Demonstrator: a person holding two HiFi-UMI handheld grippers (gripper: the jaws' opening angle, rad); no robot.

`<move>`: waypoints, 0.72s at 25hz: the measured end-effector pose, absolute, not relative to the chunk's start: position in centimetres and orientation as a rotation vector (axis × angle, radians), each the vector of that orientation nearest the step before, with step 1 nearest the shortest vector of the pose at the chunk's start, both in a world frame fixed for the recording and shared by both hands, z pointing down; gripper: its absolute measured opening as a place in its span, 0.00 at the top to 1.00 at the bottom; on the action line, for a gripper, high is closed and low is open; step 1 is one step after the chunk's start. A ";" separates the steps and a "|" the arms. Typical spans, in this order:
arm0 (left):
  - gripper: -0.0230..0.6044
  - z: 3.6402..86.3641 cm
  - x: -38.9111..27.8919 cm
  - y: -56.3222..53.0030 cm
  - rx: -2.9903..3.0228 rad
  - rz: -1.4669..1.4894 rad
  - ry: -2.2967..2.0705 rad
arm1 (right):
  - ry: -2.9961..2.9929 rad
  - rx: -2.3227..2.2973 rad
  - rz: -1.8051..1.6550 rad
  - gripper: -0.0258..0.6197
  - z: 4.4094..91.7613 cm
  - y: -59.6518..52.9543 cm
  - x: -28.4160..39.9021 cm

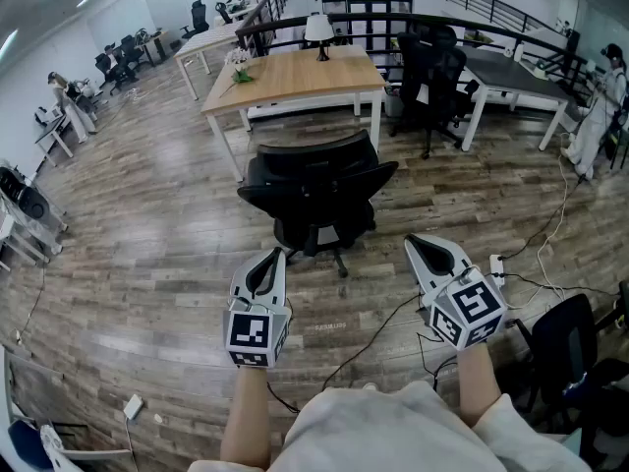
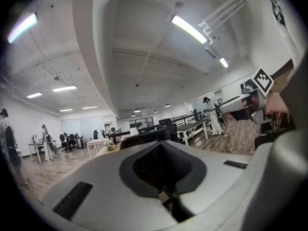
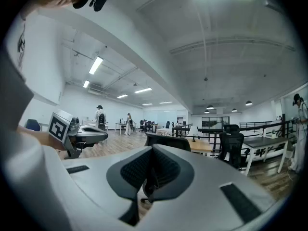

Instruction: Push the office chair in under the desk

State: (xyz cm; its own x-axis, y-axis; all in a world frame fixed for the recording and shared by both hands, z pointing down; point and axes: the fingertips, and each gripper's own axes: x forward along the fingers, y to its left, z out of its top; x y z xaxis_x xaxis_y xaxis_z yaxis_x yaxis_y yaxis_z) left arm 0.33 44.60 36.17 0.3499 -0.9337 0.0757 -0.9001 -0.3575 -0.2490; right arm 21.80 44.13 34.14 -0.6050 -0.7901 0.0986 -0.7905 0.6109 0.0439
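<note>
1 black mesh-backed office chair [image 1: 316, 190] on castors, backrest twd the person, stands just near of 1 light wooden desk [image 1: 295, 75] w/ white legs, not under it. 2 grippers: left gripper [image 1: 267, 264], right gripper [image 1: 428, 252], both w/ jaws closed, empty, apart from chair.

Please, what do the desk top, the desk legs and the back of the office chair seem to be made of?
The desk top looks like wood or wood laminate, matte: light brown, even tone. The desk legs are probably white painted metal: thin and straight. The office chair has a black back, perhaps mesh or fabric on a plastic frame; the weave is too small to tell.
</note>
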 end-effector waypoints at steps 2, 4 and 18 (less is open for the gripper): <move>0.94 36.0 0.6 44.6 -2.434 -0.309 1.685 | -2.718 1.332 0.002 0.95 34.2 44.0 22.2; 0.94 36.0 0.9 44.6 -2.428 -0.311 1.696 | -2.718 1.339 0.004 0.95 34.2 43.9 22.7; 0.95 37.3 2.9 44.2 -2.390 -0.338 1.769 | -2.800 1.338 0.100 0.95 35.3 42.0 25.9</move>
